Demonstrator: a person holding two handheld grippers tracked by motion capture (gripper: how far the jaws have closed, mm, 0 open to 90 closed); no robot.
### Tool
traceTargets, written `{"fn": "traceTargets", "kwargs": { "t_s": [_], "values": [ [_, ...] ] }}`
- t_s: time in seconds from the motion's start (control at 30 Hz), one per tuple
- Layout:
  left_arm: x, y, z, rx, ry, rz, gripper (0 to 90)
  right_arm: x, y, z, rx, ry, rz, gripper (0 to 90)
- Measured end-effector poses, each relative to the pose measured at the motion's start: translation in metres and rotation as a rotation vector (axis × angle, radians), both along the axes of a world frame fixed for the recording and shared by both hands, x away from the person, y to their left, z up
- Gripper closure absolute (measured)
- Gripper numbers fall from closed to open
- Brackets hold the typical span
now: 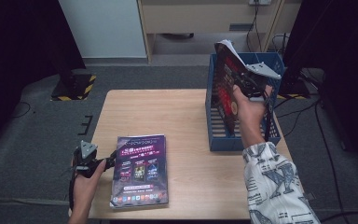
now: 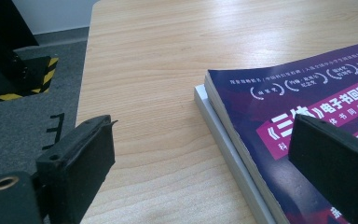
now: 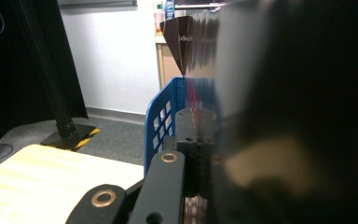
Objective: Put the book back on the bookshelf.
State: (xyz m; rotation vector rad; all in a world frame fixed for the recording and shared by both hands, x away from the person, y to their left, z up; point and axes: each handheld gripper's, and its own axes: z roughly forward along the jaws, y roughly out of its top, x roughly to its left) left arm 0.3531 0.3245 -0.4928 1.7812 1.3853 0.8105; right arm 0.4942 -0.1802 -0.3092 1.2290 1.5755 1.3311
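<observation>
Up at the table's far right, the right gripper (image 1: 251,81) pinches a dark-covered book (image 1: 226,88) and holds it upright over a blue slatted crate (image 1: 216,123). The book's cover is black with red print, its white page edges show at the top corner, and its lower part dips inside the crate. The person's right hand (image 1: 248,108) wraps the gripper from below, with a white patterned sleeve (image 1: 275,184) behind it. In the right gripper view, the jaws are pressed together on the book (image 3: 186,42), which is so close that it blurs into a dark mass; its title cannot be read.

Near the table's front left corner, the left gripper (image 1: 89,158) rests just beside a stack of books (image 1: 140,170) lying flat on the wooden table (image 1: 177,116). Its jaws stand spread apart with nothing between them. The top book (image 2: 307,102) is purple with pink banners and white lettering; a pale one (image 2: 228,149) lies beneath it. One jaw covers part of the purple cover, and the frame cuts the stack off.
</observation>
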Motion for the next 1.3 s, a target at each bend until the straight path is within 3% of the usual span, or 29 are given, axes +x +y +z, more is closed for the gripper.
{"fn": "traceTargets", "kwargs": {
  "t_s": [0.73,1.07,1.3],
  "values": [
    [0.001,0.000,-0.001,0.005,0.004,-0.003,6.7,0.002,-0.002,-0.042,0.024,-0.010,-0.008,86.8],
    [0.001,-0.001,-0.001,0.007,0.006,-0.007,6.7,0.004,-0.002,-0.065,0.018,0.002,-0.030,86.8],
    [0.001,-0.001,-0.001,0.007,0.006,-0.009,6.7,0.002,0.004,-0.068,-0.009,-0.015,-0.035,86.6]
  ]
}}
